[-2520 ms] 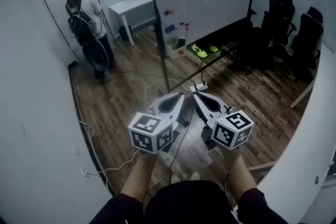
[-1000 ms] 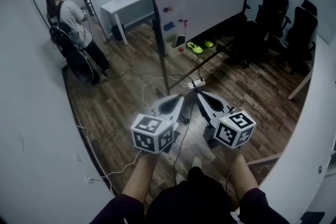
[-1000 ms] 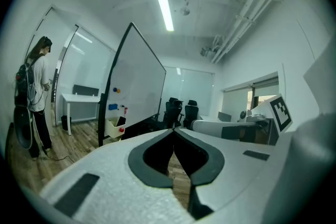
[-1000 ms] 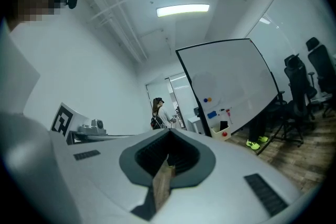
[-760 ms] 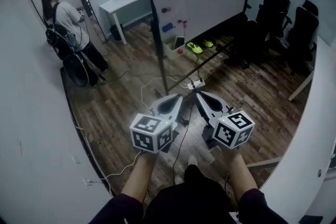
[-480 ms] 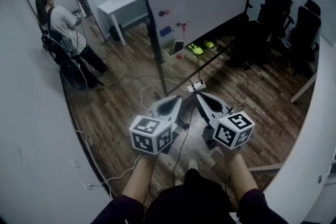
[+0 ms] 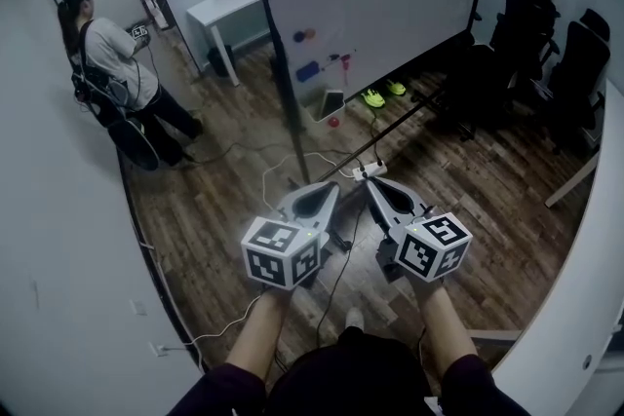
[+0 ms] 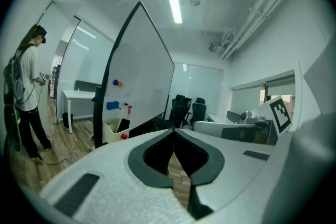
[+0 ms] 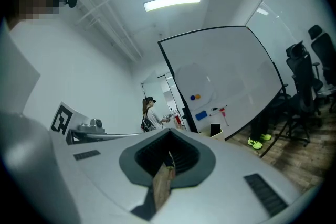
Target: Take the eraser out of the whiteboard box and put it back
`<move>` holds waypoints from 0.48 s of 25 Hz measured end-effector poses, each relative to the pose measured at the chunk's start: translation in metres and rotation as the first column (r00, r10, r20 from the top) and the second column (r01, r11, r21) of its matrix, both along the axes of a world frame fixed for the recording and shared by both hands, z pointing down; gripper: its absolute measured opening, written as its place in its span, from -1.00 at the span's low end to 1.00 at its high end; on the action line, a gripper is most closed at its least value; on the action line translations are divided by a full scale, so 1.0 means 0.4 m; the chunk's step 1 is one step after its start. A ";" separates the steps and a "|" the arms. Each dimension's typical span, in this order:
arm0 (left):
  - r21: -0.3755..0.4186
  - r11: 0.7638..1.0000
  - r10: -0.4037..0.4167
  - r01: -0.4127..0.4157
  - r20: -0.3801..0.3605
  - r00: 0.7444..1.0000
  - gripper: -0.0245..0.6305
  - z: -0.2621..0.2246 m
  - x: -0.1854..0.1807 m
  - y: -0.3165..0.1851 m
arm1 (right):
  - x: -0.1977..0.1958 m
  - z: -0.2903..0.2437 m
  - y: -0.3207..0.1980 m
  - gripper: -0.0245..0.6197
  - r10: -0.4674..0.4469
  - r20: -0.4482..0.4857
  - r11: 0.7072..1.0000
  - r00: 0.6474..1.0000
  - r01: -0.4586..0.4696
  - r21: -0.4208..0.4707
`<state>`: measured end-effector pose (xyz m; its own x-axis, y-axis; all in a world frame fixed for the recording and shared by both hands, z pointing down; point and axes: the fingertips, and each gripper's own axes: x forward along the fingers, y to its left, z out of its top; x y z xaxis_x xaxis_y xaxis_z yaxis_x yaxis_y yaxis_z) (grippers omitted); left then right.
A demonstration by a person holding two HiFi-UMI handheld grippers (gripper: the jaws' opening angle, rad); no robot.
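Whiteboard [image 7: 380,5] fills the top middle of my head view, left gripper [image 7: 333,187] and right gripper [image 7: 371,181] sit lower centre, jaws closed on nothing, and the white box [image 7: 320,105] at the board's foot, well apart, holds a dark slab [image 7: 334,100], maybe the eraser.

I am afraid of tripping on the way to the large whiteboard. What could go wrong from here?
1. A thin black cable and a white power strip lie on the brown wooden floor just ahead; a foot might catch on them.
2. The whiteboard's long black floor bar runs low beside the small cream box, so a step towards the box could strike it.
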<state>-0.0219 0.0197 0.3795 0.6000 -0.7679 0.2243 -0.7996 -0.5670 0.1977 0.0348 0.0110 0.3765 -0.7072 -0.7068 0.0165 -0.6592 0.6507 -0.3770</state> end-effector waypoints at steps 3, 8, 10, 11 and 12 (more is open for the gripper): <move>-0.006 1.000 -0.019 0.019 0.005 1.000 -0.91 0.006 0.010 -0.045 | 0.011 0.005 -0.045 -0.91 -0.016 0.003 1.000 1.000 0.016 -0.004; -0.011 0.999 -0.046 0.046 0.008 0.999 -0.91 0.013 0.030 -0.096 | 0.031 0.024 -0.096 -0.91 -0.042 0.009 0.999 0.999 0.042 -0.021; -0.017 0.998 -0.053 0.053 0.012 0.999 -0.91 0.019 0.032 -0.113 | 0.035 0.031 -0.115 -0.91 -0.049 0.015 0.998 0.999 0.049 -0.028; -0.022 0.998 -0.057 0.057 0.015 0.998 -0.91 0.025 0.031 -0.124 | 0.034 0.035 -0.125 -0.91 -0.053 0.017 0.998 0.998 0.053 -0.031; -0.028 0.998 -0.061 0.061 0.017 0.998 -0.91 0.030 0.030 -0.135 | 0.033 0.040 -0.135 -0.91 -0.056 0.018 0.998 0.998 0.057 -0.035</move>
<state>-0.0099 -0.0342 0.3916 0.5485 -0.7962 0.2555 -0.8357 -0.5116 0.1998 0.0481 -0.0430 0.3925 -0.7465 -0.6648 0.0287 -0.6149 0.6726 -0.4117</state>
